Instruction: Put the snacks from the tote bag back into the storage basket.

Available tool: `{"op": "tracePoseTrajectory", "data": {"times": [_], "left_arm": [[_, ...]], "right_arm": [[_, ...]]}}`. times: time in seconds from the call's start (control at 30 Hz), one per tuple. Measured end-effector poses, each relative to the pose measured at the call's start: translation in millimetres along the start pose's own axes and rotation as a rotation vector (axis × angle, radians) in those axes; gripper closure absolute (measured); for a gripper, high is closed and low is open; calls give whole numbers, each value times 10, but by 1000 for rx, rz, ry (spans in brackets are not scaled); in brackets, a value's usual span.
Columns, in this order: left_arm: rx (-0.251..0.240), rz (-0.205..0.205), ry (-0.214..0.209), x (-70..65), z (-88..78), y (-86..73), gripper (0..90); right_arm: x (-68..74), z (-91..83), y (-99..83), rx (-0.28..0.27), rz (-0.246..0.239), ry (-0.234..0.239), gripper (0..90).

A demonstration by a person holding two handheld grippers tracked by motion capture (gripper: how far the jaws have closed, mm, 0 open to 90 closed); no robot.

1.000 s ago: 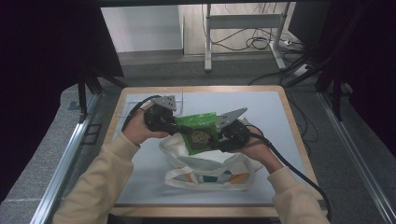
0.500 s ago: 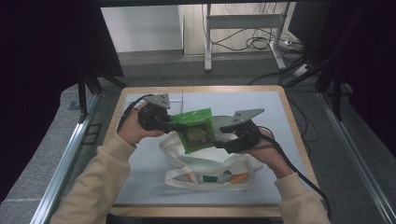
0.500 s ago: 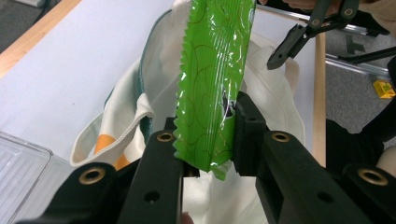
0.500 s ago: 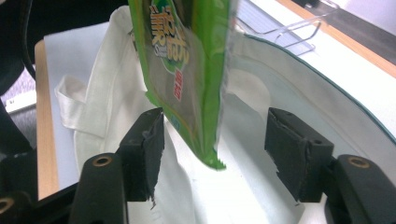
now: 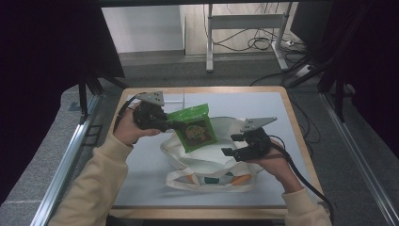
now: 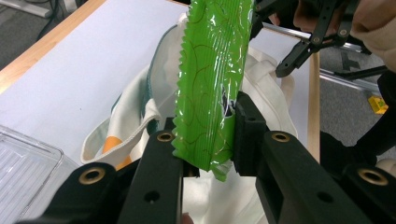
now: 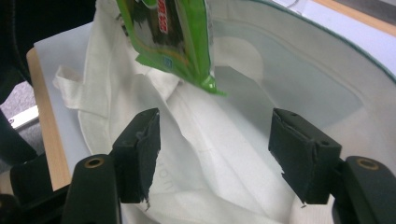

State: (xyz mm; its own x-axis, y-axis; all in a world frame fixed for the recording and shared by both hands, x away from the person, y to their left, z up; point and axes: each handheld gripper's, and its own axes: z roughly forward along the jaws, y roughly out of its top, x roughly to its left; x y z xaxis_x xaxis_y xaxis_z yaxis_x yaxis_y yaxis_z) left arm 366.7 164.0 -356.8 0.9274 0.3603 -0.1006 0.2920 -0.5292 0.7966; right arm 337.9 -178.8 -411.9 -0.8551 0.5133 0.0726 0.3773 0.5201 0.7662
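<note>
A green snack packet (image 5: pixel 195 127) hangs upright over a white tote bag (image 5: pixel 211 165) lying on the table. My left gripper (image 5: pixel 176 126) is shut on the packet's edge; in the left gripper view both pads pinch the crimped green foil (image 6: pixel 212 84). My right gripper (image 5: pixel 230 144) stands to the right of the packet, above the bag's mouth. Its jaws have just been opening and nothing is between them (image 7: pixel 215 140). The packet's lower corner (image 7: pixel 168 32) hangs ahead of them over the bag's pale inside (image 7: pixel 243 116). The right gripper (image 6: pixel 303 46) also appears beyond the packet.
A clear plastic container (image 6: pixel 23 158) sits beside the left hand. The bag's handles and orange print (image 5: pixel 240 179) lie toward the near side. The pale mat is bordered by the table's wooden rim (image 5: pixel 291 117). Metal frame legs and cables stand beyond the far edge.
The right gripper has let go of the green packet, opened its jaws and drawn away to the right. The left gripper keeps hold of the packet and has hardly moved.
</note>
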Motion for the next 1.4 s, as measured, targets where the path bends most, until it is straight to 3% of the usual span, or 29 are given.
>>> {"op": "tracePoseTrajectory", "data": {"times": [0.13, 0.23, 0.53, 0.77, 0.93, 1.4], "left_arm": [[-4, 6, 5, 20, -16, 24, 761], [-19, 0, 6, 31, -48, 30, 761], [-81, -39, -10, 81, -164, 56, 761], [-93, -39, 11, 72, -256, 96, 761], [-131, -42, -2, 106, -310, 134, 761], [-119, -8, 36, 214, -414, 366, 761]], "right_arm": [[4, 9, -61, 1, 12, 29, 332], [25, 19, -71, 14, 1, 20, 311], [13, -79, -101, -19, 9, 12, 299], [13, -107, -120, -38, -7, 17, 283], [14, -105, -121, -32, -5, 14, 283], [90, -136, -155, -24, -22, 7, 283]]}}
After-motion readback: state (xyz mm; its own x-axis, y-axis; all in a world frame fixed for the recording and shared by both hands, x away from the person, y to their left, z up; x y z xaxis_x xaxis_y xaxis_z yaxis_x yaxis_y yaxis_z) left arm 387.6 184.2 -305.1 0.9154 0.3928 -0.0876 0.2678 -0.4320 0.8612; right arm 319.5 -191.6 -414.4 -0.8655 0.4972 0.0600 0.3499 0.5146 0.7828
